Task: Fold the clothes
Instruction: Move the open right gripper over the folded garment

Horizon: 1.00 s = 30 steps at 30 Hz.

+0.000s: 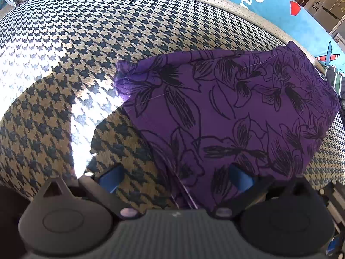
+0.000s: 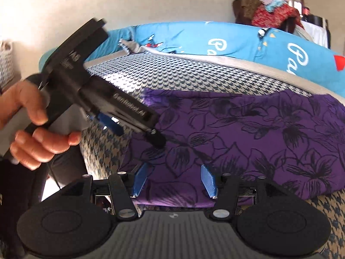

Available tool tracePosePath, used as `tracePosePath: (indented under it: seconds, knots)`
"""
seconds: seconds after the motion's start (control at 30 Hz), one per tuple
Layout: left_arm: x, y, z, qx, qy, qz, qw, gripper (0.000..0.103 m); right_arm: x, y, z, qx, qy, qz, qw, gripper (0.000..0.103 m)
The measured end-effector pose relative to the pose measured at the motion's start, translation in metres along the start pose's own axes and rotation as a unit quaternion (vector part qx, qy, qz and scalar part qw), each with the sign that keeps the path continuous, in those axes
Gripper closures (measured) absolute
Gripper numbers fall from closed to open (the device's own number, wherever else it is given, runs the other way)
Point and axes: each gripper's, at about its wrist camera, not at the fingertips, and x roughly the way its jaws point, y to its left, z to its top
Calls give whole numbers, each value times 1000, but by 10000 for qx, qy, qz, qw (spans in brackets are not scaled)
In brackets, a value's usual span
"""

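Observation:
A purple cloth [image 1: 237,108] with black flower outlines lies folded on a houndstooth bed cover [image 1: 86,43]. My left gripper [image 1: 175,179] hovers over the cloth's near left edge with its blue pads [image 1: 112,179] spread wide; one side stands over the cover, the other over the cloth, and nothing is pinched. In the right wrist view the same purple cloth [image 2: 248,133] fills the middle. My right gripper [image 2: 174,180] is open above its near edge, with cloth showing between the pads but not pressed. A hand [image 2: 36,129] holds the left gripper [image 2: 135,133] at the cloth's left end.
A blue printed blanket [image 2: 237,41] lies along the far side of the houndstooth cover [image 2: 172,75]. A heap of clothes [image 2: 269,10] is piled behind it at the right. Bright sunlight falls across the cover at the left [image 1: 32,60]. A striped fabric edge [image 1: 334,77] shows at the right.

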Motion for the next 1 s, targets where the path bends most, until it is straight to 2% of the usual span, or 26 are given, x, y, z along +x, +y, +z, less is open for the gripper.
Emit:
tracePosePath:
  seconds: [0.27, 0.43, 0.67, 1.0]
  knots:
    - [7, -8, 2, 216, 134, 182, 9995, 0, 3, 41, -21, -1202, 113, 187, 9925, 37]
    - [7, -2, 5, -12, 185, 68, 9998, 0, 17, 54, -25, -1671, 197, 101, 9857, 37]
    - [6, 13, 8, -372, 244, -240, 9987, 0, 34, 61, -29, -1986, 277, -116, 9796, 37]
    - [1, 28, 4, -543, 373, -504, 9966, 0, 51, 79, -42, -2891, 193, -700, 9545, 38]
